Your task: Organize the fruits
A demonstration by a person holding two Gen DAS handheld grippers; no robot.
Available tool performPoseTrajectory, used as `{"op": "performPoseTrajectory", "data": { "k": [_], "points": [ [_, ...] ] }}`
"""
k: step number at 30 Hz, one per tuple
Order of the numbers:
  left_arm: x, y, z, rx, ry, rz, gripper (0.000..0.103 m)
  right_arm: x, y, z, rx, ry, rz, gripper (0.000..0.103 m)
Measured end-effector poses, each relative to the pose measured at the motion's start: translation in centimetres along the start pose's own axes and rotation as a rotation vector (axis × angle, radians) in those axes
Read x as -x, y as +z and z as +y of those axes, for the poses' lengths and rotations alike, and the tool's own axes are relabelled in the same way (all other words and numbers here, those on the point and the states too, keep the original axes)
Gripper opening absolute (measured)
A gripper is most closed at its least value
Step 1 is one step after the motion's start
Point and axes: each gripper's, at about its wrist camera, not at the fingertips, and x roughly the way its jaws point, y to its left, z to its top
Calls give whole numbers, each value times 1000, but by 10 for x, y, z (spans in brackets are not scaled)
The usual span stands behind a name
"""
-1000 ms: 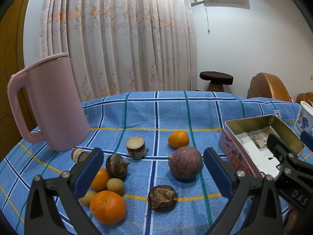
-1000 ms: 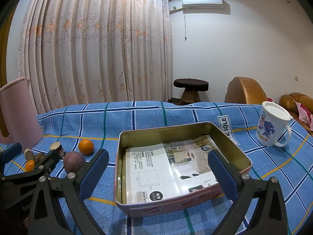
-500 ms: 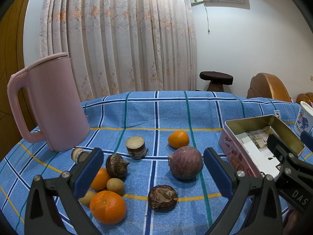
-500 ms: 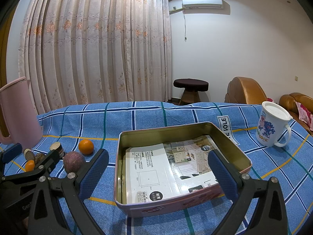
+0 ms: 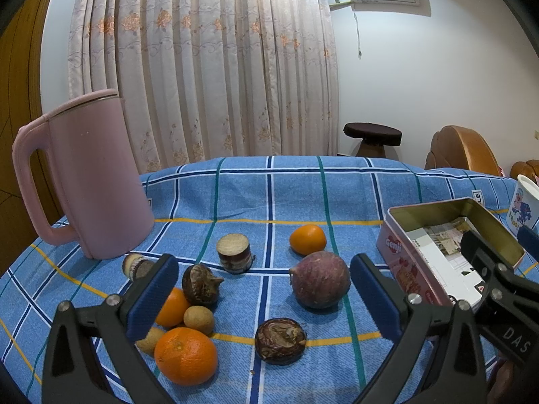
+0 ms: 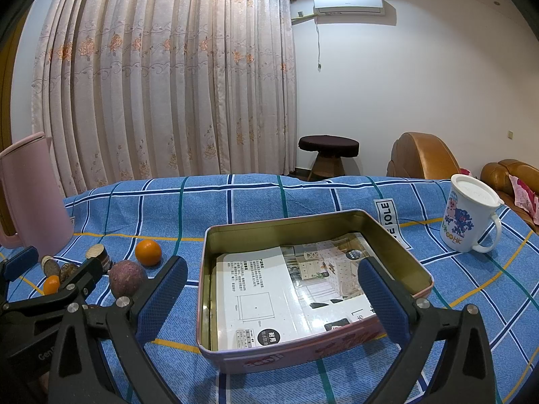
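Note:
Fruits lie on the blue checked cloth in the left wrist view: a big orange, a purple round fruit, a small orange, a dark brown flat fruit, a cut brown piece and several small ones at left. My left gripper is open and empty above them. An open pink tin lined with paper sits before my right gripper, which is open and empty. The tin also shows in the left wrist view.
A pink jug stands at the left of the table. A white printed mug stands at the right. A stool and brown chairs lie beyond the table's far edge.

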Motion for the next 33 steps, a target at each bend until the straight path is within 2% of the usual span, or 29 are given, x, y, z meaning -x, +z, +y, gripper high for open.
{"op": "performPoseTrajectory", "data": {
  "k": [27,33],
  "points": [
    [0,-2,2,18,-3,11,103,-1,-1,1,0,1,2,102],
    [9,-6,16,8,-6,32,103,3,-4,7,2,47,6,102]
  ]
}}
